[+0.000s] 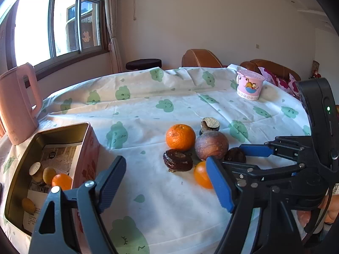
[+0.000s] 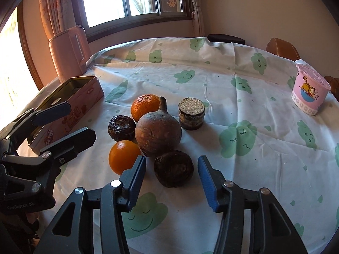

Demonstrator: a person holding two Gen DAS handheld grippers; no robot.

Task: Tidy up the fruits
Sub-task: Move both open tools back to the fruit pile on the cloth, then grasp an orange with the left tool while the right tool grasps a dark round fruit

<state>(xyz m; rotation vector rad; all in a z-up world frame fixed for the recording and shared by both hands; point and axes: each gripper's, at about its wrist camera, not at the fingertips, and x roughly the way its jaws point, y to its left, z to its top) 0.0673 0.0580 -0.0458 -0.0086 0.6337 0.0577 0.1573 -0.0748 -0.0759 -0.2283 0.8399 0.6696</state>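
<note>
Fruit is being picked up off the table and put away, I think, and this is the grab step. Nearest, the right gripper (image 2: 171,161) points down with its blue jaws apart, one on each side of a dark wrinkly fruit (image 2: 173,168), not touching it. Next it would need to come lower, squeeze gently, lift, and carry the fruit over to the tin (image 2: 83,99) on the left.

The left gripper (image 2: 80,119) waits just beside the tin. Its black jaws are apart, with nothing in them.

On the cloth (image 2: 211,84) I count six things in one little bunch:
- two oranges, a smooth orange (image 2: 122,156) in front and a bumpy orange (image 2: 145,106) behind
- two dark wrinkly ones, the second dark fruit (image 2: 121,128) sitting farther back
- one big brown fruit with a stalk (image 2: 157,133) in the middle, touching its neighbours
- one short stub with a pale top (image 2: 191,114)

Inside the tin, the left wrist view shows one small orange (image 1: 61,182) and three yellow-brown bits (image 1: 49,175) lying on paper.

Farther off stand one pink kettle (image 2: 67,53) and one pink cup (image 2: 309,92).
</note>
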